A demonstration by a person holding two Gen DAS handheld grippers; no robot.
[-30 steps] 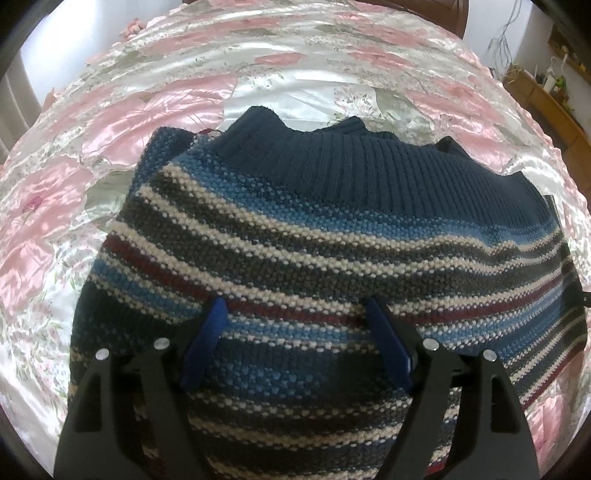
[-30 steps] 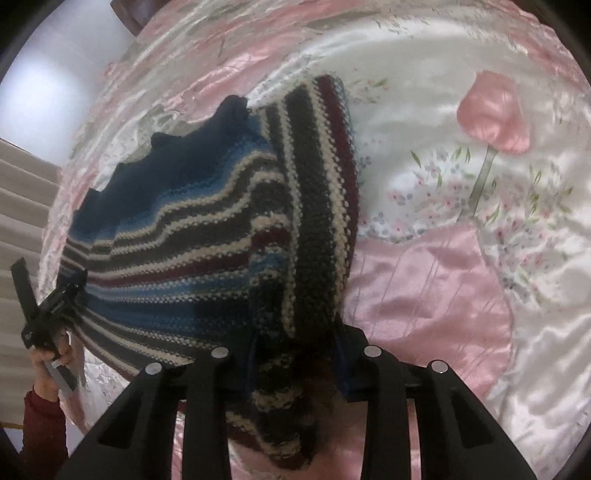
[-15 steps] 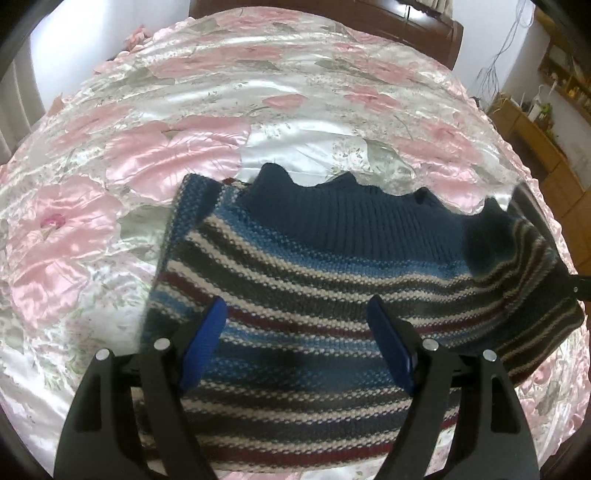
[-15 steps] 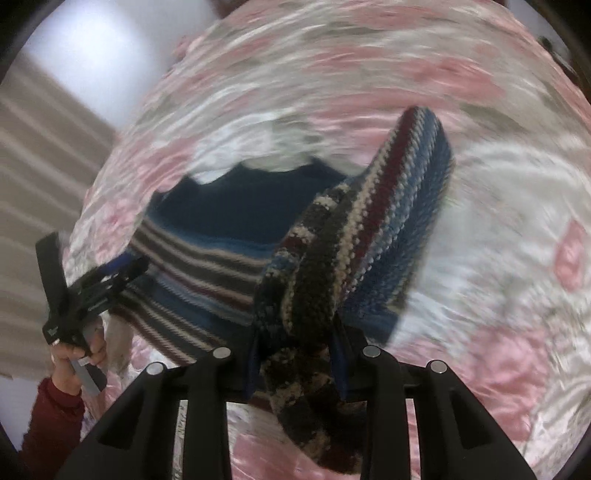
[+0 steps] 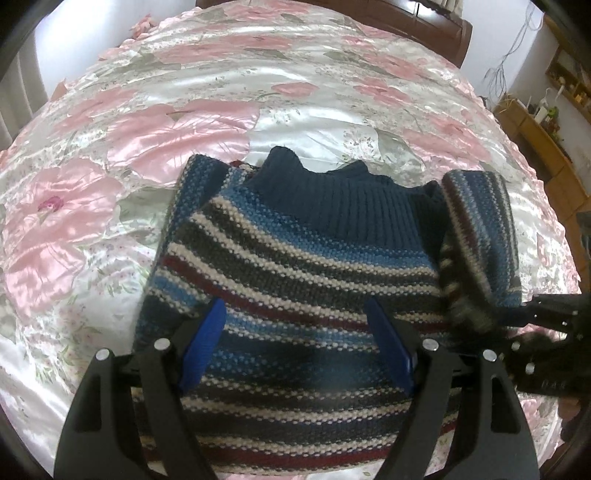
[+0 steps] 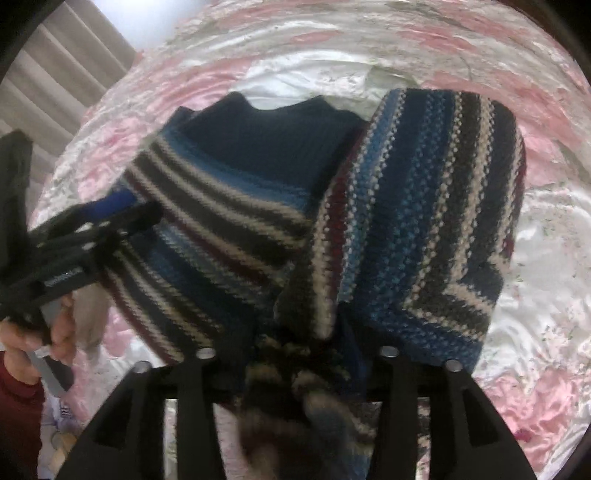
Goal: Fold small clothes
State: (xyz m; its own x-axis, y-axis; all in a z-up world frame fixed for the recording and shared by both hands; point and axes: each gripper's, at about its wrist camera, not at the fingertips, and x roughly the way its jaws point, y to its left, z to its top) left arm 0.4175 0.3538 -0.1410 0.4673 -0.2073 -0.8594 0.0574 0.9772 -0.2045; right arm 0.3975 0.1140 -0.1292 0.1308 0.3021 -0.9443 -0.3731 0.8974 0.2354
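Note:
A striped knit sweater with a navy ribbed neck lies flat on the pink floral bedspread. My left gripper hovers open above the sweater's lower middle, with nothing between its blue pads. My right gripper is shut on the sweater's sleeve and holds it lifted and bent over the right side of the body. The knit hides its fingertips. In the left wrist view the raised sleeve hangs at the right, with the right gripper behind it. In the right wrist view a hand holds the left gripper.
The satin bedspread spreads wide on all sides of the sweater. A dark wooden headboard closes the far end of the bed. Wooden shelving stands at the far right, and curtains hang at the left.
My right gripper has lifted the sleeve off the bed and swung it inward over the sweater's right side. My left gripper has drawn back from the sweater and stayed open.

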